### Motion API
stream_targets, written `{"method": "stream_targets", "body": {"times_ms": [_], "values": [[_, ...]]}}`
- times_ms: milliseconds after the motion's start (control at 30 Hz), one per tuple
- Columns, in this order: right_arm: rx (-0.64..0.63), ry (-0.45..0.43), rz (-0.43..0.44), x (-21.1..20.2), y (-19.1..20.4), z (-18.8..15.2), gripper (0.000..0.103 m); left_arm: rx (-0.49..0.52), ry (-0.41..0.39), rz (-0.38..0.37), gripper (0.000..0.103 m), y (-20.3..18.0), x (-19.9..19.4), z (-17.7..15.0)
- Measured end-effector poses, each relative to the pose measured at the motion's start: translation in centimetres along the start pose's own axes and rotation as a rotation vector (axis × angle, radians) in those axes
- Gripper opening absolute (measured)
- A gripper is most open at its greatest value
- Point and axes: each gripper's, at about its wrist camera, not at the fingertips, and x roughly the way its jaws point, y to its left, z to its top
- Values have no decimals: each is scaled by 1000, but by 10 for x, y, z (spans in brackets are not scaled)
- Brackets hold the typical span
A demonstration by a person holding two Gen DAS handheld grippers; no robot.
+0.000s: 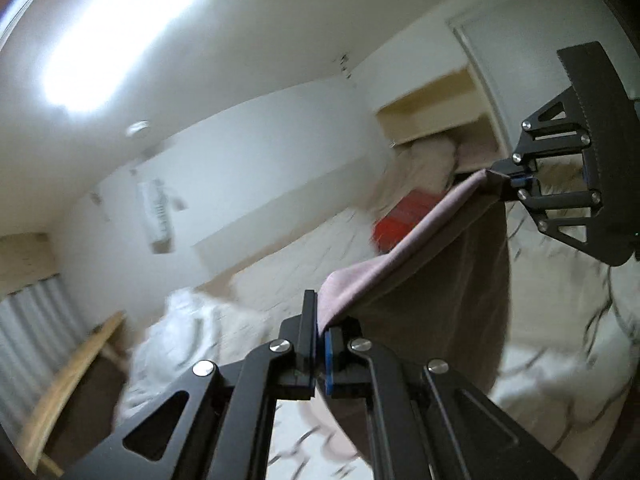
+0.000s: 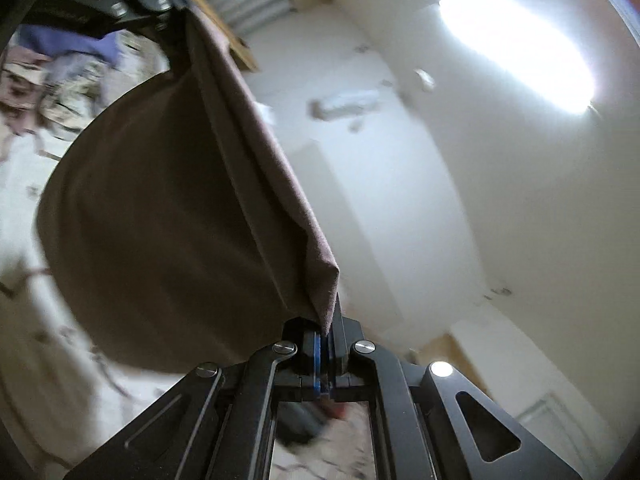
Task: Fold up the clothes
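Above bed (image 1: 280, 272): cloth (image 1: 432, 280) edge taut btwn grippers.

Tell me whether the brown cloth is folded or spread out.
Spread: the brown cloth hangs stretched between the left gripper and right gripper, each shut on an upper corner, above the bed.

1. Left wrist cam sits right behind the left gripper (image 1: 320, 332), whose fingers fill the bottom center of the frame. It's tilted up, catching the ceiling light (image 1: 120, 36) upper left.
2. Right wrist cam is the same deal behind the right gripper (image 2: 325, 340), also angled up, light at upper right.
3. Both share the brown cloth (image 2: 168, 200) very close up. Each sees the other gripper: right edge in the left view, upper left in the right view.
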Motion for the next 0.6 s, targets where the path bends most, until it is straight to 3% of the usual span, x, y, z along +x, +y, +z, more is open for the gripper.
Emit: {"method": "stream_targets", "body": {"times_ms": [233,467,600], "values": [[-33,191,-144,70,-85,-60,2,-89,66,-206,3,-57,110,66],[-41,362,-205,165,-124,-144,2,-55,89,-243,3,-133,195,111],[26,347,-218,181,-143,-179,2,-13,80,-275,3,-159,207,109]]}}
